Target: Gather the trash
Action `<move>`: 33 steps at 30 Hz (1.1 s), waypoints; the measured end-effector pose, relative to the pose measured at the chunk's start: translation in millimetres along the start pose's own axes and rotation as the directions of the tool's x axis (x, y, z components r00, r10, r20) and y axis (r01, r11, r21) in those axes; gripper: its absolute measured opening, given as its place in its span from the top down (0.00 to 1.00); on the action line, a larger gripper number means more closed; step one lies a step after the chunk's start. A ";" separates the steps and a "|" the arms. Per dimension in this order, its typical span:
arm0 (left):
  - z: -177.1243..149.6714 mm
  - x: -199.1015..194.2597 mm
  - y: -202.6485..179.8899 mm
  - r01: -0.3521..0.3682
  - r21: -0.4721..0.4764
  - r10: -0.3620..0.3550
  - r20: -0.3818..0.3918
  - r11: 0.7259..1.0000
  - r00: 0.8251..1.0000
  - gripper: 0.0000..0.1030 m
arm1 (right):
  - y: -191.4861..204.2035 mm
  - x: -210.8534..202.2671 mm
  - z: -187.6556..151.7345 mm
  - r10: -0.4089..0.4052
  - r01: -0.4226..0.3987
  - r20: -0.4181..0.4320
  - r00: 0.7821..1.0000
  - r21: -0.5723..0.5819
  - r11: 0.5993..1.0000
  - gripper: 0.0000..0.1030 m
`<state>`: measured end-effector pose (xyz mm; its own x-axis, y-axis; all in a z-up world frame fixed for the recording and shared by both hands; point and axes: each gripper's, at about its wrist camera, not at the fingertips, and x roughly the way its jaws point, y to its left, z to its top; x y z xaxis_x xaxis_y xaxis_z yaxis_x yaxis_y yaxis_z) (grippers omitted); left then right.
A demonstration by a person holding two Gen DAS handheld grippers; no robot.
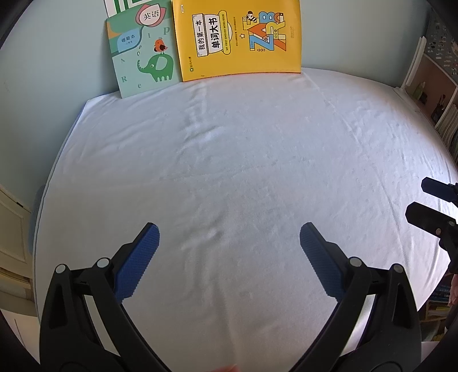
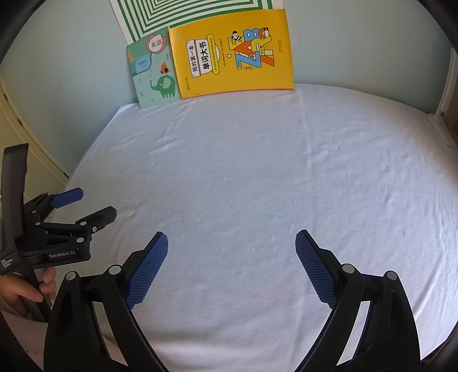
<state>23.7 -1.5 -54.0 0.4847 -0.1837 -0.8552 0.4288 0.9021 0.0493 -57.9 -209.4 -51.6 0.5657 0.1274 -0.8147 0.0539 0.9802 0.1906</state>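
Left wrist: left claw (image 1: 229, 237) agape, unladen.

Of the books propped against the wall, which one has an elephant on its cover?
The green book, left of the yellow book. Its cover shows a green elephant with a bird on top; the yellow one carries large coloured letters instead.

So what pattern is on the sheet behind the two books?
Nested green and white stripes on the striped sheet, clearest in the right wrist view, above the elephant book and yellow word book.
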 end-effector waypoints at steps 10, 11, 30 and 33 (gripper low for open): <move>1.7 5.5 -2.0 -0.014 0.013 0.015 -0.035 1.000 0.999 0.07 | -2.5 3.3 0.2 0.001 -0.001 -0.008 1.000 0.007 1.000 0.13; 1.2 5.5 -3.3 -0.008 0.017 0.008 -0.037 1.000 0.999 0.07 | -2.2 3.2 0.3 0.002 -0.002 -0.008 1.000 0.006 1.000 0.13; 1.9 1.9 -4.8 -0.007 0.017 0.007 -0.035 1.000 0.999 0.07 | 0.8 0.1 -3.0 0.002 -0.002 -0.007 1.000 0.004 1.000 0.13; 2.3 1.9 -5.0 -0.006 0.016 0.006 -0.034 1.000 0.999 0.07 | 0.8 0.3 -2.6 0.001 -0.001 -0.006 1.000 0.003 1.000 0.13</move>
<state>24.2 -7.3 -54.6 0.4616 -0.1647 -0.8716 0.4383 0.8966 0.0627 -59.8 -208.1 -53.1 0.5605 0.1296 -0.8180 0.0557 0.9795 0.1934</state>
